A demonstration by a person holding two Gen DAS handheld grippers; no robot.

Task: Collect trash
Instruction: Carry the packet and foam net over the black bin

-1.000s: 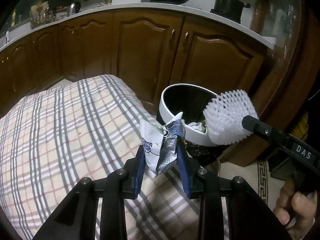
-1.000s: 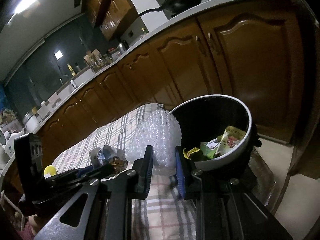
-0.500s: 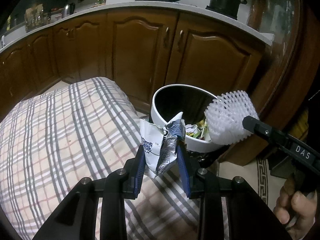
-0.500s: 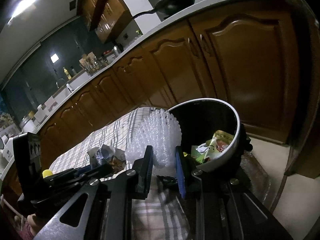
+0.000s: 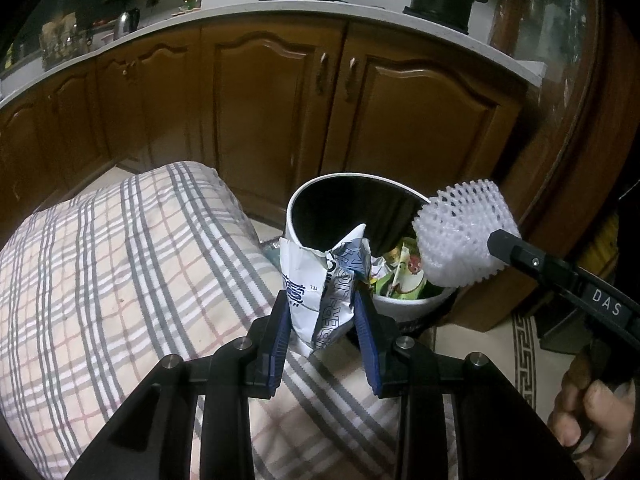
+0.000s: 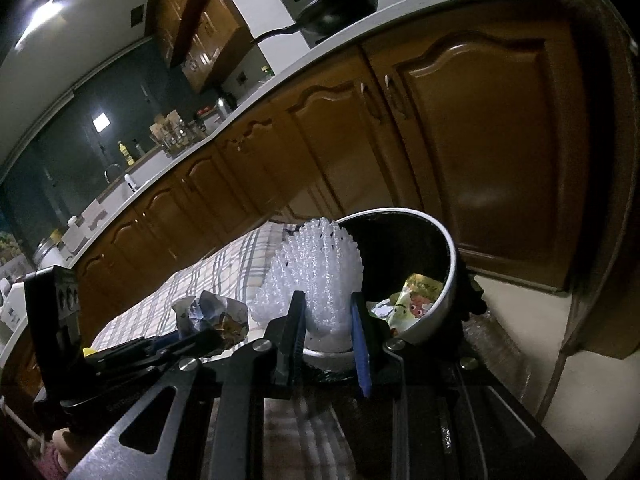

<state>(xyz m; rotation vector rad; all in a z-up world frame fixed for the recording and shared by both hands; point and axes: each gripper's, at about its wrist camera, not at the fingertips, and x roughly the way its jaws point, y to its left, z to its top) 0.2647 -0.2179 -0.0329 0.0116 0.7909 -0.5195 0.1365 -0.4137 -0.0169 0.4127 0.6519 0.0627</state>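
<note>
- Left wrist view: one plaid-covered bench (image 5: 120, 288), and just past its end one white-rimmed bin (image 5: 352, 240) already holding several wrappers.
- Your right tongs (image 6: 326, 320) pinch one white foam net (image 6: 316, 272) at the bin's rim; I judge release comes next, once it's over the opening.
- Your left tongs (image 5: 322, 312) clamp one crumpled wrapper (image 5: 320, 292), short of the bin; carry it forward.

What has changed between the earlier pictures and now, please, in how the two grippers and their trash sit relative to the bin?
The left gripper, shut on the crumpled wrapper, has edged closer to the white bin; the wrapper now overlaps its rim. Nothing was picked up or let go. The right gripper stays shut on the white foam net, held at the bin's edge; the checked cloth is unchanged.
</note>
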